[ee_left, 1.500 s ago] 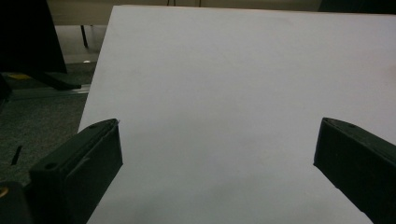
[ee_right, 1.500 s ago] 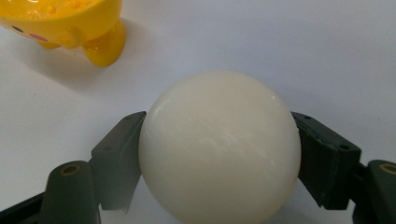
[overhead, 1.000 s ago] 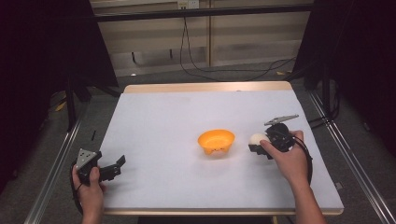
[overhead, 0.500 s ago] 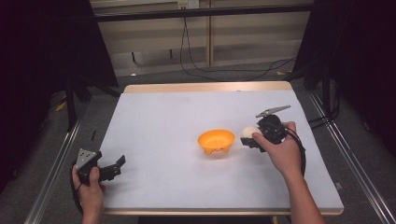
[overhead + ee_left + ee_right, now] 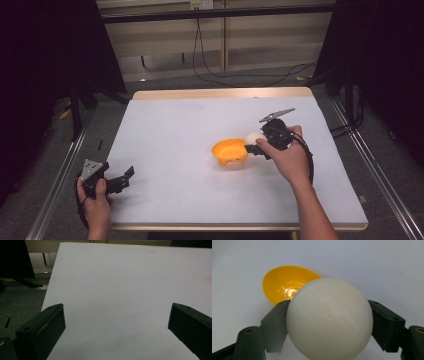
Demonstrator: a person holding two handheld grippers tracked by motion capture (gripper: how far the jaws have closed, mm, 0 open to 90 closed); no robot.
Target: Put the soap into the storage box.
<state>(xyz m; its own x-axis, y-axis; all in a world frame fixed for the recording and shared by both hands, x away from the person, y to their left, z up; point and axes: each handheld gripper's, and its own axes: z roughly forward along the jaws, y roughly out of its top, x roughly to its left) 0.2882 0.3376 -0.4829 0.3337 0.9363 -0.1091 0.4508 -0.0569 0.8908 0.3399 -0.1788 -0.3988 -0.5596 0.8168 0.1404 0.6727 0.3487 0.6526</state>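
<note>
At the left, the left claw (image 5: 122, 179) is held low over the near corner of the white surface (image 5: 175, 130), and its jaws are seen wide apart with nothing between them. Well to its right, the orange bowl (image 5: 229, 152) is placed on the surface. Just right of the bowl's rim, the right claw (image 5: 251, 143) is held by the right hand (image 5: 287, 157). This claw is clamped on the white ball (image 5: 329, 318), which is gripped on both sides by the black jaws, with the bowl just ahead of it.

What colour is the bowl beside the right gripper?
The bowl is orange-yellow, clearest in the right gripper view.
</note>
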